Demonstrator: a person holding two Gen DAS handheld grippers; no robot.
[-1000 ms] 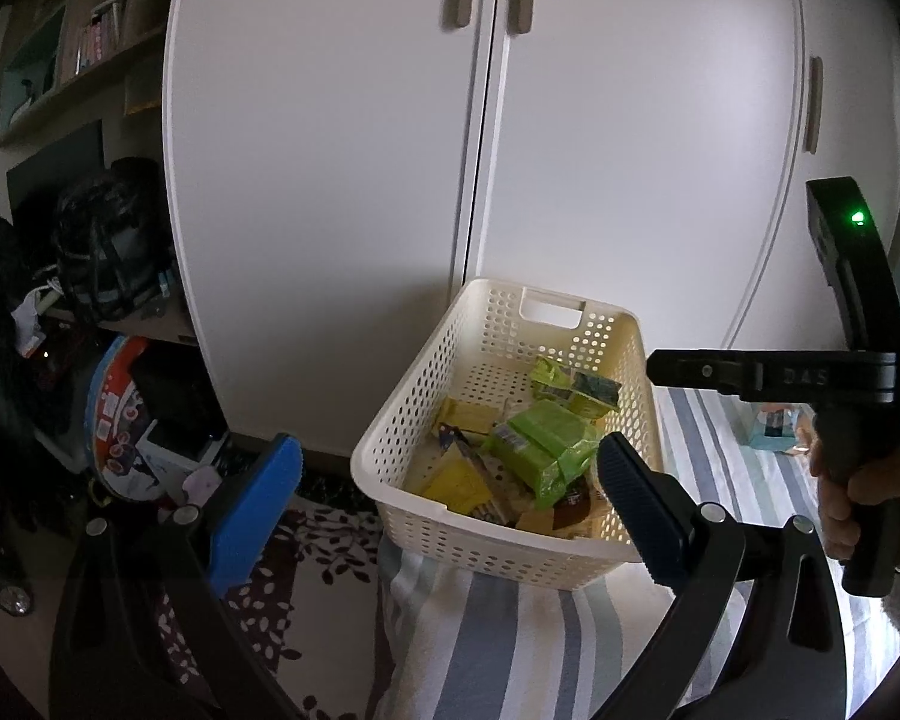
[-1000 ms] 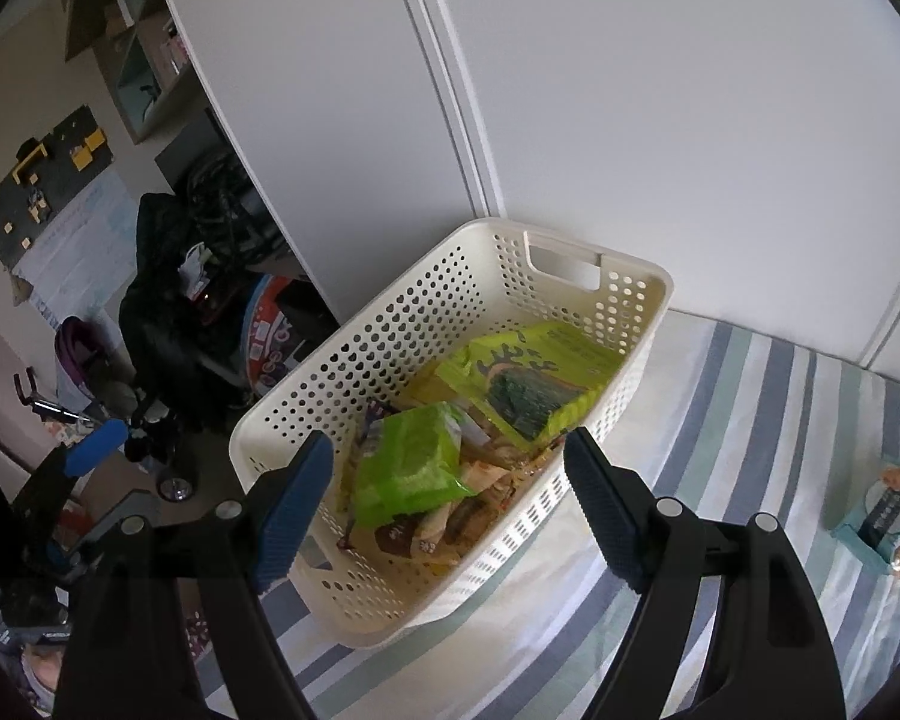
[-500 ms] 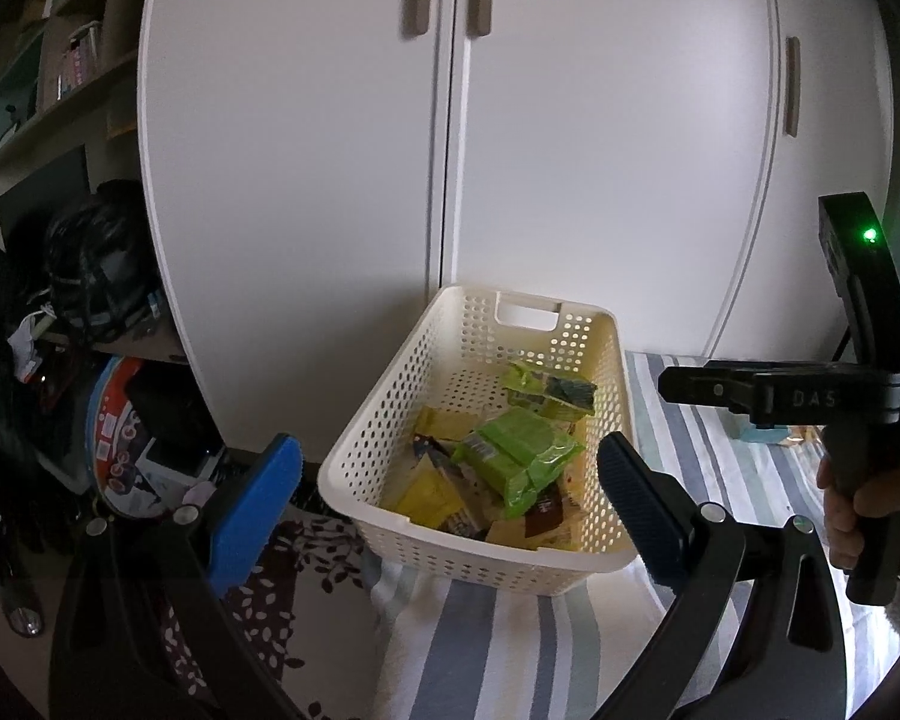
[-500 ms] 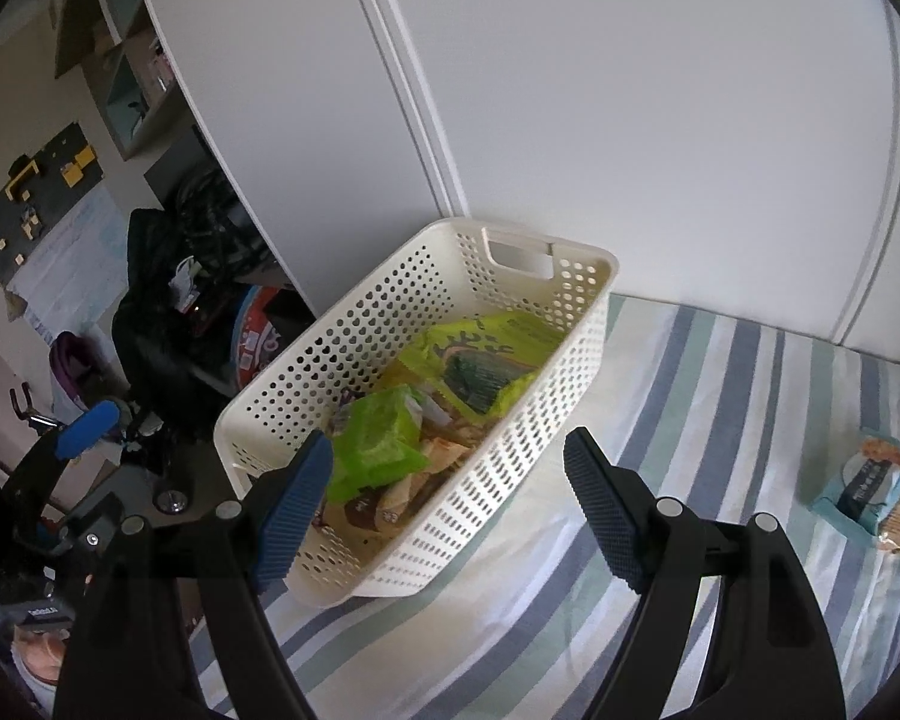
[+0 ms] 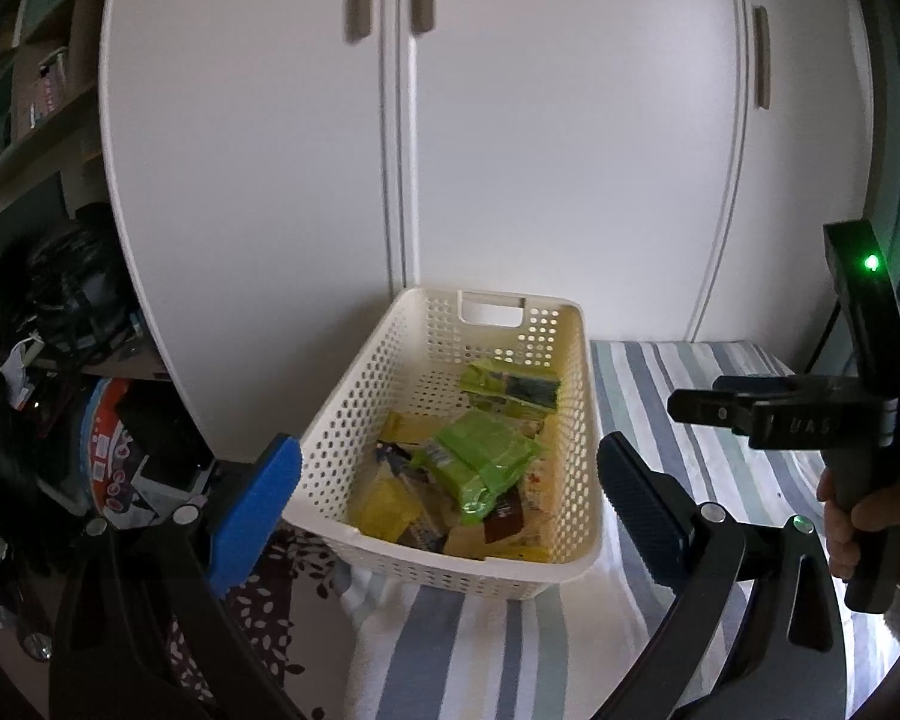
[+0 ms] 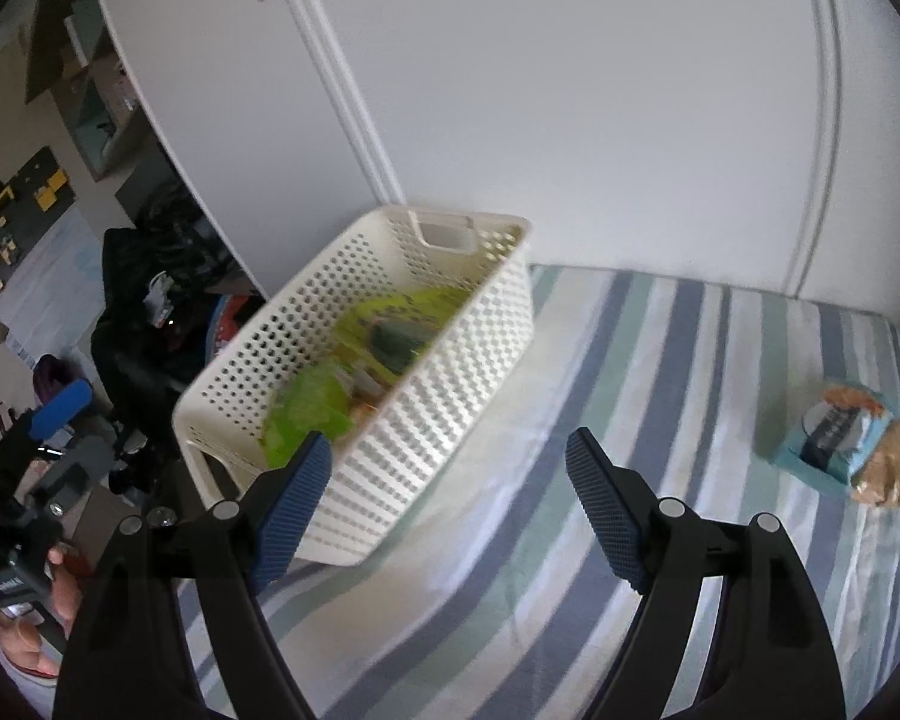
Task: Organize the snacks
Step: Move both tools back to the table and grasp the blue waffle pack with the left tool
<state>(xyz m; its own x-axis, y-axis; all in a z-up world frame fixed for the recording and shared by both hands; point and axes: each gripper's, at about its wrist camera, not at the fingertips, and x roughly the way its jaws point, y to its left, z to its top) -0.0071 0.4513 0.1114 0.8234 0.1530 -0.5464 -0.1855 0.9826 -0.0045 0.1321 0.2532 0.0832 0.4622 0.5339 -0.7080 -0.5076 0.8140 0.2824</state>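
White wardrobe doors (image 5: 510, 150) back the striped bed (image 6: 660, 360) where my perforated cream plastic basket (image 5: 582, 396) of snacks sits at the edge. Both my left tool (image 5: 444, 501) and right tool (image 6: 450, 501) gape empty. One pale blue snack packet (image 6: 840, 438) lies well right of the basket; a clumsy nudge could tip that basket off.

Tall white wardrobe doors with beige handles (image 5: 540, 138) behind a striped bedcover (image 6: 660, 360); cluttered open wooden shelves (image 5: 36, 96) at left, dimly lit.
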